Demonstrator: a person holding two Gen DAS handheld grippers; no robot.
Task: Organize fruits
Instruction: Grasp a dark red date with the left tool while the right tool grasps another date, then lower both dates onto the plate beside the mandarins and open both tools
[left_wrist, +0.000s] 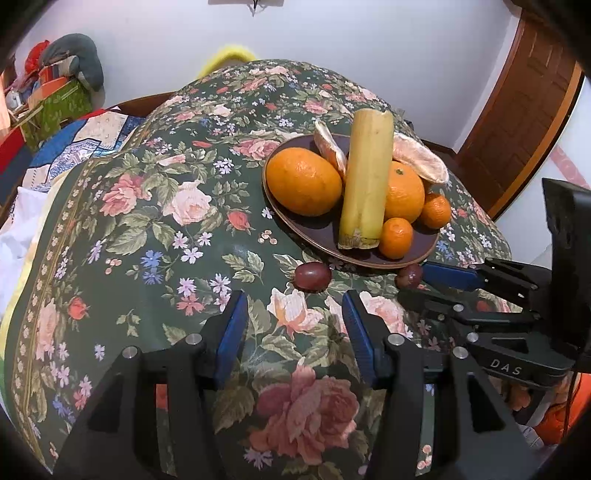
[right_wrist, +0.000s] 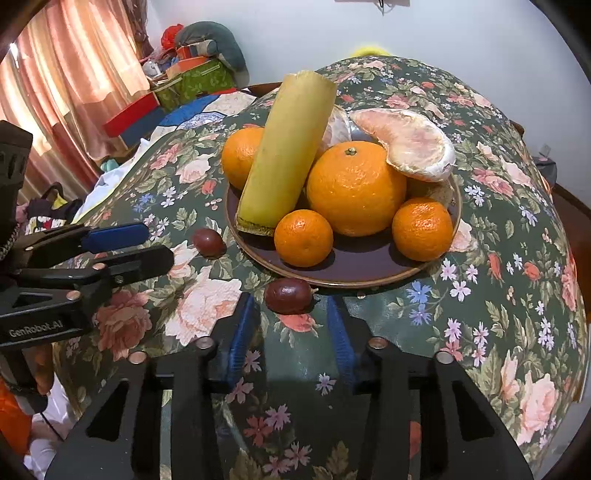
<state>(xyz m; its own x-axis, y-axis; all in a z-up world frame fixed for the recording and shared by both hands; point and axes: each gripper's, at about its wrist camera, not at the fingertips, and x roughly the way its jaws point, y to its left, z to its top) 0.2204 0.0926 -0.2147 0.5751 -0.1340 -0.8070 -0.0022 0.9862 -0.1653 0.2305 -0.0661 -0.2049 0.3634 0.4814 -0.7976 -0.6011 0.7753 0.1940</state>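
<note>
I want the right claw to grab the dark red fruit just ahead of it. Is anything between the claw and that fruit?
Nothing visible. The right claw is open, and the dark red fruit lies on the floral cloth right at its fingertips, just short of the plate rim.

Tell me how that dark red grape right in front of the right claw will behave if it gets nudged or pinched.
The grape looks smooth, rounded and glossy, so a nudge on the tablecloth would probably roll it, perhaps against the plate rim beside it. Its shiny skin may slip between the right claw pads. It is probably soft, so a hard pinch could burst it.
</note>
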